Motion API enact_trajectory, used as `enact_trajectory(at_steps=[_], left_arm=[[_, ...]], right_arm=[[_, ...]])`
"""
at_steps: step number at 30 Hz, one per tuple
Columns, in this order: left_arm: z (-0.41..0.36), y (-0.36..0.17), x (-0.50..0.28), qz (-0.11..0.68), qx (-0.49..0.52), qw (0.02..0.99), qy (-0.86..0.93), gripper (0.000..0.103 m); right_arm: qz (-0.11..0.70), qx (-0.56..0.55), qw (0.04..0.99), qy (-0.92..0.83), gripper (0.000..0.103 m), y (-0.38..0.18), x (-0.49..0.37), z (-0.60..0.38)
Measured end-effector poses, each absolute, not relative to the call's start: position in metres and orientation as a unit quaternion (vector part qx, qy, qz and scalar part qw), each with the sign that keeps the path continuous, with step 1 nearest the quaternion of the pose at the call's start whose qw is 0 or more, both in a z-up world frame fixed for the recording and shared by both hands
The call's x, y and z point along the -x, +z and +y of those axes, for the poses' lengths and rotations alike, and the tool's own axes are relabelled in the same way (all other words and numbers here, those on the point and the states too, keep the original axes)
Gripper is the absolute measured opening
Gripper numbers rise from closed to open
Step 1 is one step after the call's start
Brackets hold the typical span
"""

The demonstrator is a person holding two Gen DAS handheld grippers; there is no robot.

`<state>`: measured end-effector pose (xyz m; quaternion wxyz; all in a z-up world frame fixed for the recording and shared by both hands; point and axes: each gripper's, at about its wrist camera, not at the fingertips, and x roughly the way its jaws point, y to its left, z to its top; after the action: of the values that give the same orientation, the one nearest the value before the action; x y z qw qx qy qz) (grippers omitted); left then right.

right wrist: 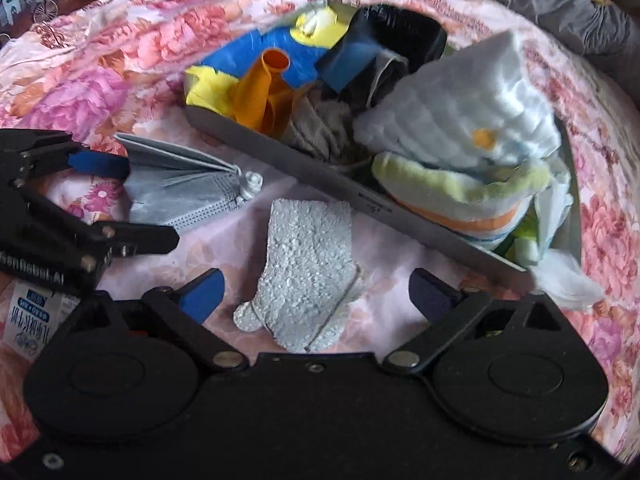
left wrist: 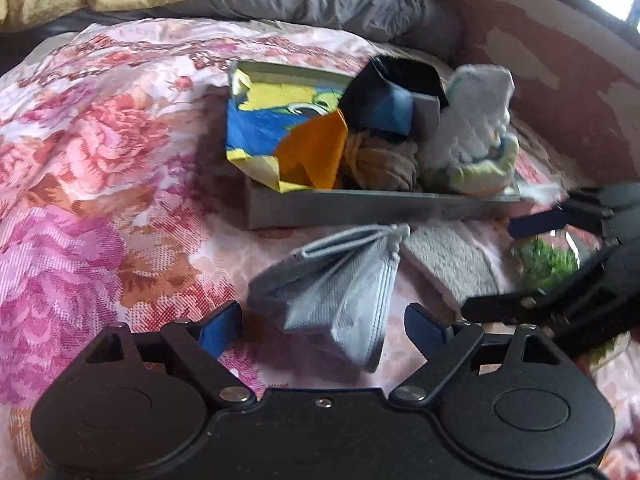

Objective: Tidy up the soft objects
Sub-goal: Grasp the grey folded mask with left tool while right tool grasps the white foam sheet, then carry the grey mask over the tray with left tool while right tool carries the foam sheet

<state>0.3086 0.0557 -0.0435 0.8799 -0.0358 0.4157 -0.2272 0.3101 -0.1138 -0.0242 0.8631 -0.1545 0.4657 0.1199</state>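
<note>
Looking down both tools, I see two loose soft items on the floral bedspread (left wrist: 100, 152) in front of a grey box (left wrist: 340, 210): a folded grey face mask (left wrist: 340, 280) and, just beside it, a grey fuzzy sock (right wrist: 304, 272). My left tool (left wrist: 322, 326) has its blue-padded fingers spread wide on either side of the mask, not pressing it. My right tool (right wrist: 316, 294) likewise stands wide apart around the sock, with no contact visible. The box behind them holds a yellow and blue cloth (left wrist: 264, 128), an orange balloon (right wrist: 268, 88), a knotted tan fabric (left wrist: 384, 164), a black and blue item (left wrist: 396, 96) and a white diaper (right wrist: 468, 120). A printed packet (right wrist: 28, 320) lies beneath the left tool in the right wrist view.
</note>
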Motion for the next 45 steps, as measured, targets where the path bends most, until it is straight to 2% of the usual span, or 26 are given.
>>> enact_trajectory(at_steps=[2, 6, 10, 15, 17, 19, 20, 28, 36, 45], left_arm=[[0.054, -0.046, -0.309, 0.417, 0.024, 0.879, -0.229, 0.087], [0.057, -0.045, -0.31, 0.414, 0.028, 0.88, -0.232, 0.081], [0.06, -0.046, -0.313, 0.412, 0.032, 0.881, -0.229, 0.071], [0.062, -0.047, -0.313, 0.41, 0.031, 0.884, -0.221, 0.051], [0.063, -0.046, -0.313, 0.409, 0.037, 0.884, -0.225, 0.037], [0.064, -0.045, -0.312, 0.408, 0.047, 0.882, -0.232, 0.029], [0.065, -0.044, -0.311, 0.406, 0.049, 0.882, -0.235, 0.017], [0.069, -0.025, -0.296, 0.371, 0.057, 0.888, -0.265, 0.008], [0.075, 0.001, -0.283, 0.299, 0.077, 0.906, -0.291, 0.008], [0.071, 0.003, -0.333, 0.283, 0.112, 0.914, -0.269, 0.008]], right_arm=[[0.473, 0.159, 0.859, 0.119, 0.088, -0.03, -0.315, -0.107], [0.482, 0.162, 0.853, 0.114, 0.067, -0.041, -0.324, -0.099], [0.488, 0.166, 0.851, 0.102, 0.058, -0.048, -0.327, -0.097], [0.485, 0.157, 0.855, 0.099, 0.055, -0.049, -0.323, -0.102], [0.482, 0.158, 0.856, 0.097, 0.055, -0.047, -0.319, -0.102], [0.478, 0.155, 0.859, 0.096, 0.055, -0.044, -0.316, -0.102], [0.473, 0.152, 0.863, 0.095, 0.055, -0.04, -0.314, -0.102], [0.441, 0.158, 0.88, 0.082, 0.055, -0.008, -0.3, -0.102], [0.382, 0.18, 0.902, 0.093, 0.055, 0.034, -0.281, -0.103], [0.275, 0.184, 0.942, 0.058, 0.056, 0.067, -0.327, -0.106]])
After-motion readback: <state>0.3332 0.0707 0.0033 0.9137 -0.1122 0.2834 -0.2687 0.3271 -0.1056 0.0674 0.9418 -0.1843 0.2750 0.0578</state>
